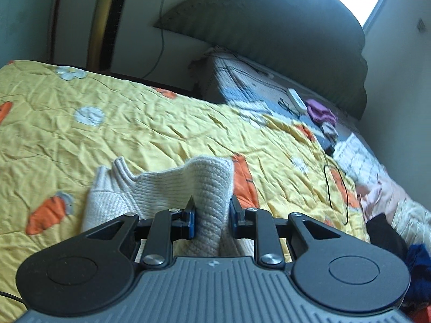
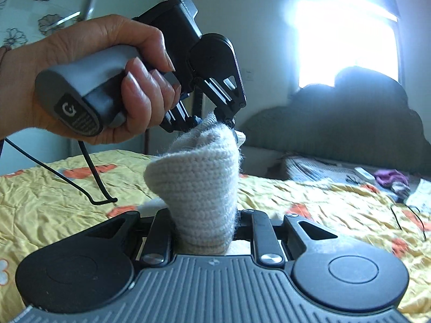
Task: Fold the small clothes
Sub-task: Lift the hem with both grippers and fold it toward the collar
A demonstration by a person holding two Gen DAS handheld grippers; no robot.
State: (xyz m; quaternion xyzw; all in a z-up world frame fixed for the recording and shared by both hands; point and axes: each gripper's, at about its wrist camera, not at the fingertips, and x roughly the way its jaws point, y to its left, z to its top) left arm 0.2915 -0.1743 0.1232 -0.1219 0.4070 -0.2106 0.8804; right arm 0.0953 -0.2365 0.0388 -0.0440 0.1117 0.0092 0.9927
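Left wrist view: the left gripper (image 1: 211,216) is pinching a bunched fold of the cream knitted sweater (image 1: 167,188), whose remainder is lying to the left on the yellow carrot-print quilt (image 1: 134,123).

Right wrist view: the person's left hand (image 2: 107,80) is gripping the handle of the left gripper (image 2: 215,119), which is clamping the upper end of the knit; the right gripper (image 2: 206,223) is nipping the lower end, so the cloth is arching between the two, lifted above the quilt.

Likely hazards: both bites are taking thick, rounded bundles, not flat edges, so the fuzzy knit is probably liable to creep out of either grip if the tools are pulled apart; the layers may land twisted, giving a lumpy fold. The dangling black cable (image 2: 89,183) may also be snagging the fabric.
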